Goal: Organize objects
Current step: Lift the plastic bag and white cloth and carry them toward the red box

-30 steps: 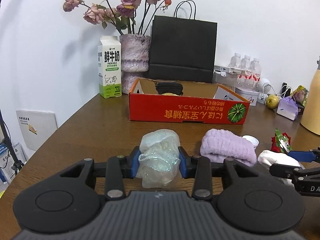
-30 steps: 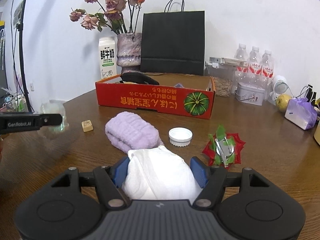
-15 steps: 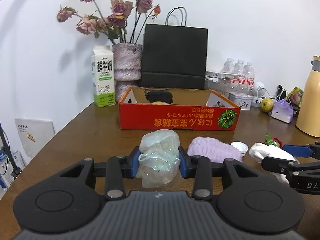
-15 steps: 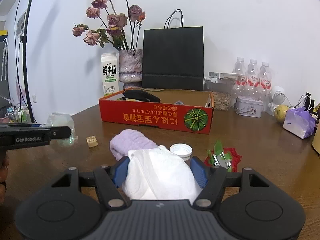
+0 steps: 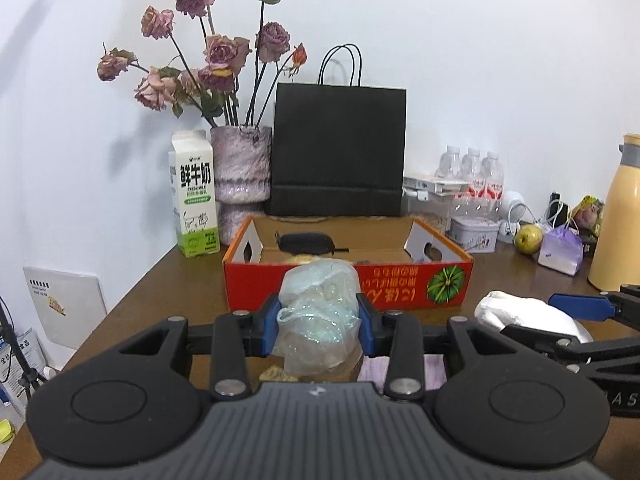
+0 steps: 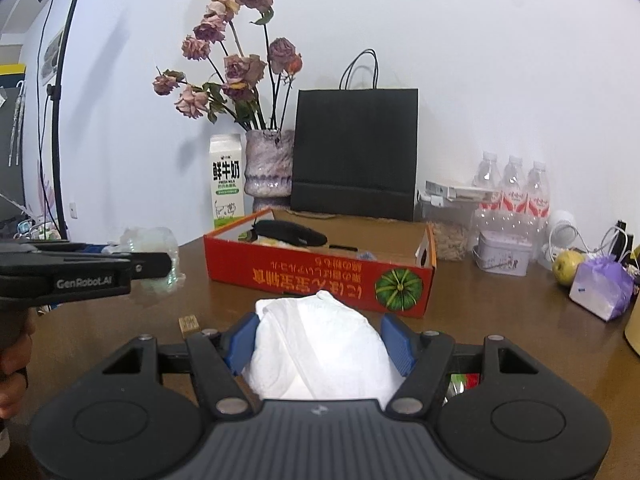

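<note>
My left gripper (image 5: 318,330) is shut on a crumpled clear plastic bag (image 5: 318,316), held above the wooden table. A bunched white bag (image 6: 324,348) fills my right gripper (image 6: 322,344), whose blue pads press its sides. Beyond both stands the red cardboard box (image 5: 400,280) with a pumpkin picture, open on top, a black pouch (image 5: 306,242) lying inside. In the right wrist view the left gripper (image 6: 120,260) and its clear bag (image 6: 158,240) show at the left, level with the box (image 6: 280,272). The right gripper's white bag (image 5: 520,314) appears at the right of the left wrist view.
Behind the box stand a milk carton (image 5: 194,200), a vase of dried roses (image 5: 240,168) and a black paper bag (image 5: 338,148). Water bottles (image 6: 512,188), a tin (image 6: 502,252), a pear (image 6: 568,266) and a yellow flask (image 5: 618,216) crowd the right. A small wooden tile (image 6: 189,324) lies on the table.
Both grippers have risen with their bags. The purple towel, white cap and red wrapper have dropped out of sight below the grippers, and the box's inside shows more.
</note>
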A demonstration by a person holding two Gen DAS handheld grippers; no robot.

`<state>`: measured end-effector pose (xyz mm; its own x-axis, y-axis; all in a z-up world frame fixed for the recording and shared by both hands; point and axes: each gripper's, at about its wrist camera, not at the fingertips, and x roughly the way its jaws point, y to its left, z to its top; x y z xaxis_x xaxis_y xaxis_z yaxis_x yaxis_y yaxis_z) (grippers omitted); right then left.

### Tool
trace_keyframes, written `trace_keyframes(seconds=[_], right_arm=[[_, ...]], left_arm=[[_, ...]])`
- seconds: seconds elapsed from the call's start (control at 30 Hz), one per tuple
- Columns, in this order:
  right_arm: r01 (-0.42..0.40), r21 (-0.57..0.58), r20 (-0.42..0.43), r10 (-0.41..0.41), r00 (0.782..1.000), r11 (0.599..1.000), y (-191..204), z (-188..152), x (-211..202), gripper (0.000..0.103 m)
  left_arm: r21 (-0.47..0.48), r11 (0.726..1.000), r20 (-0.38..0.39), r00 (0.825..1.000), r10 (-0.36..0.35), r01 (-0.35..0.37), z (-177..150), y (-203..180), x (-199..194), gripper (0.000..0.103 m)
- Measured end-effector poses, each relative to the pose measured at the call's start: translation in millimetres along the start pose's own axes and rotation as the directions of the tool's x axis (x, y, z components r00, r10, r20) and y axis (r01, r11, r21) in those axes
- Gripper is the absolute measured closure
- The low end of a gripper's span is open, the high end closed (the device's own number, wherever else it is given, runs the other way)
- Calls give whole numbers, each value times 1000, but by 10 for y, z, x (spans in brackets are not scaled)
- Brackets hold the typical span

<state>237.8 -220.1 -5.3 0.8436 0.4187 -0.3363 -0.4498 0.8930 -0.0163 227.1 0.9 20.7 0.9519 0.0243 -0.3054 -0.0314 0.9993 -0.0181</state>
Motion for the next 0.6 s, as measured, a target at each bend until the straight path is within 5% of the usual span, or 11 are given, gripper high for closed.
trace_keyframes(seconds=[0.6], right_arm=[[17,18,62,-18,998,1000,-12,449,380,37]], left_arm=[[-43,999,20,1000,-11,12,363,-64,428,64]])
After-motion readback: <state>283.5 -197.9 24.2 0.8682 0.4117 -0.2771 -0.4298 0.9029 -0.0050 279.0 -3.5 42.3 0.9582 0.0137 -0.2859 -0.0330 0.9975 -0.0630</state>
